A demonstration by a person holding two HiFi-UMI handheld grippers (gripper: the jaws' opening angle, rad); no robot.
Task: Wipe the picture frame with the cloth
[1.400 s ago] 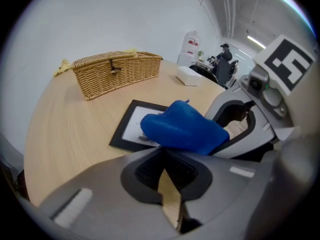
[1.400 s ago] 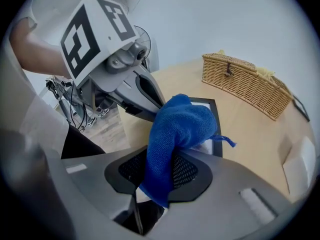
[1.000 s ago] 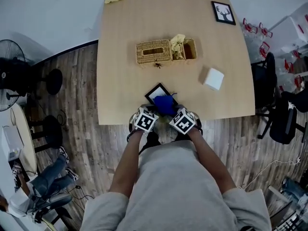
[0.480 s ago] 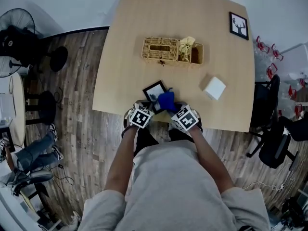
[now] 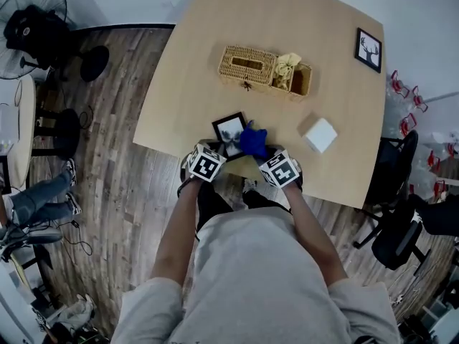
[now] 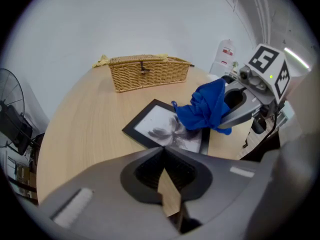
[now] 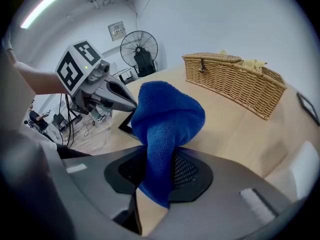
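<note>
- Surface: pale wooden table point(image 5: 208, 56) on plank floor point(image 5: 122, 142).
- Near edge: black picture frame point(image 5: 228, 130) lying flat, blue cloth point(image 5: 252, 140) on its right side.
- Grippers: right gripper point(image 7: 159, 159) clamps the cloth; left gripper point(image 6: 162, 151) jaws together, empty.
- Change: frame and cloth unmoved since earlier.

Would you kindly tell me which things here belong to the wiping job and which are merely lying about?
In the job: nearer picture frame, blue cloth, right gripper holding it, left gripper beside the frame.
Lying about: wicker basket, yellow cloth in it, white box, second frame at the far corner.
</note>
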